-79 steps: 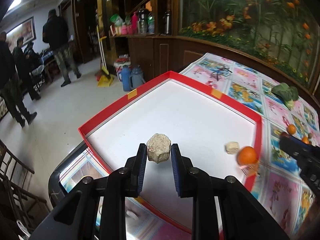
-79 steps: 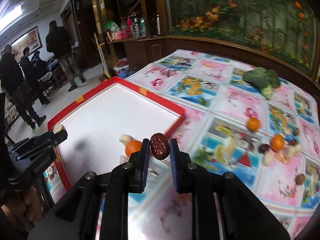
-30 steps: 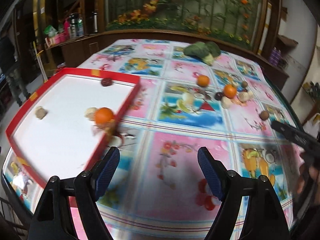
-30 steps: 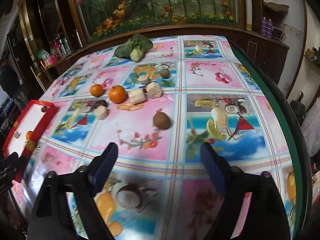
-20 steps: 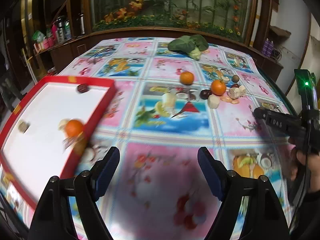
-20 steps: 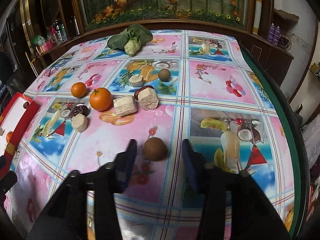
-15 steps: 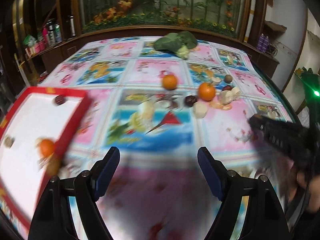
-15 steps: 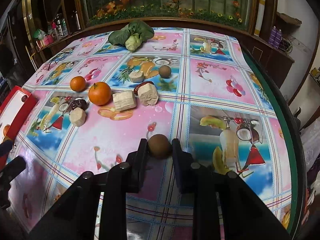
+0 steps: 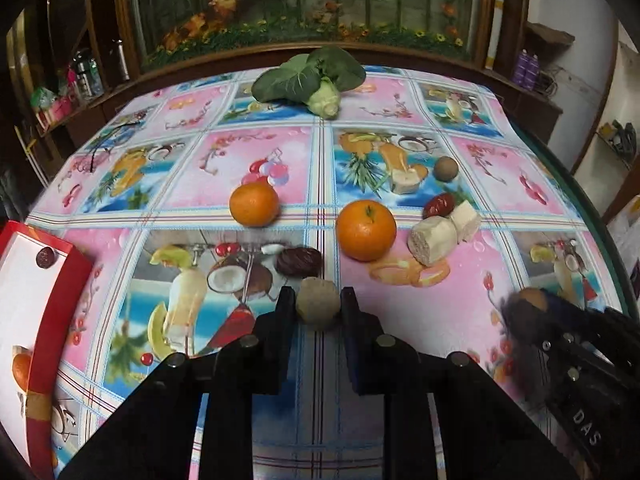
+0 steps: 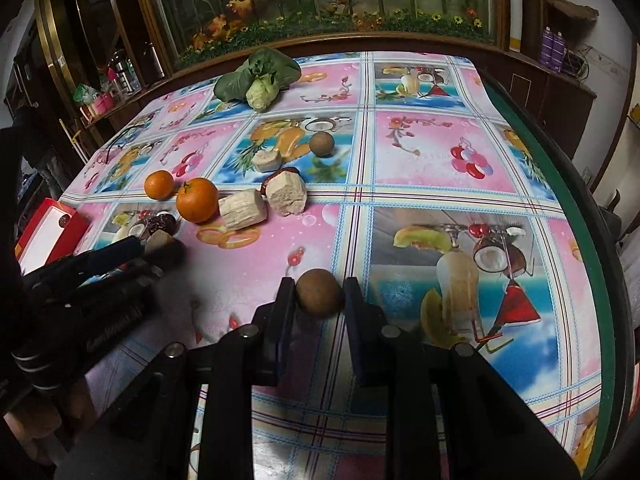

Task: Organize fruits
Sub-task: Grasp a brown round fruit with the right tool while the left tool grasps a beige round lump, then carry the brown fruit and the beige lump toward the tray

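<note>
1. Left wrist view: the left tool (image 9: 318,306) is closing on a pale round lump (image 9: 318,305) on the tabletop (image 9: 248,160), beside a dark date (image 9: 299,260).
2. Right wrist view: the right tool (image 10: 319,295) grips a brown round fruit (image 10: 319,297) resting on the tabletop.

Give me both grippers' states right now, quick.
Left gripper: jaws closing, pads on a pale beige chunk.
Right gripper: shut on a round brown fruit.

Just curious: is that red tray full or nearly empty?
Cannot tell; only a corner of the red tray shows, holding a dark fruit and an orange.
</note>
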Motion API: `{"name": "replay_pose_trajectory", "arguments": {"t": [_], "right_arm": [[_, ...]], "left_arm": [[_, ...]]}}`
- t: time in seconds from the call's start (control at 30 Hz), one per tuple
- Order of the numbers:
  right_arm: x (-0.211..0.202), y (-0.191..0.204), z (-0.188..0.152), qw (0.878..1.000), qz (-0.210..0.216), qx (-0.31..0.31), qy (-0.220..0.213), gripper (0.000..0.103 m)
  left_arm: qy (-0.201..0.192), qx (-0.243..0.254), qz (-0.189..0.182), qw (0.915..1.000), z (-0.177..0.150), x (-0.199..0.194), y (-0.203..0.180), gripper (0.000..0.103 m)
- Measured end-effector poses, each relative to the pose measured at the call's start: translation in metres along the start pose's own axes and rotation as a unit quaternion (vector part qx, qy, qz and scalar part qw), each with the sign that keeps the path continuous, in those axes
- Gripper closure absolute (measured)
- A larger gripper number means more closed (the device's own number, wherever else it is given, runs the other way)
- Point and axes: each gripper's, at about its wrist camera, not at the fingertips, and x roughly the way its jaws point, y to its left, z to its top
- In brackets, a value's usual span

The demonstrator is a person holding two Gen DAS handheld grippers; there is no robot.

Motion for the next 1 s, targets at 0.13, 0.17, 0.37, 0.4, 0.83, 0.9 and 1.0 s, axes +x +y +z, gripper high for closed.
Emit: {"name": "replay_pose_trajectory", "arguments": {"t": [0.13,0.17,0.37,0.4,0.83,0.9,1.0], "right_arm": [[0.000,0.000,0.000,1.000,-0.002,0.001,0.000,0.077],[0.000,-0.001,-0.001,1.000,-0.003,0.002,0.000,0.077],[-0.001,0.002,-0.001,1.000,-0.022,-0.006,-0.001,0.077],[0.000,0.003,-0.001,1.000,-0.027,-0.005,-0.001,0.077],[-0.077,0.037,-0.039,0.997,-0.055,-0.044,-0.045,0.077],[-0.093,0.044,-0.048,0.996,-0.052,-0.048,-0.056,0.077],[-0.108,0.054,-0.057,0.996,-0.045,-0.050,-0.063,0.077]], "left_arm": [[0.008,-0.007,-0.009,0.9999,-0.010,-0.011,0.011,0.082],[0.009,-0.011,-0.010,0.9999,-0.013,-0.014,0.015,0.082],[0.007,-0.023,-0.002,0.9997,-0.034,-0.043,0.036,0.082],[0.004,-0.025,-0.002,0.9997,-0.037,-0.047,0.039,0.082],[-0.038,-0.042,-0.069,0.9960,-0.060,-0.094,0.059,0.082],[-0.049,-0.044,-0.095,0.9933,-0.065,-0.103,0.064,0.082],[-0.064,-0.040,-0.116,0.9903,-0.070,-0.115,0.069,0.082]]}}
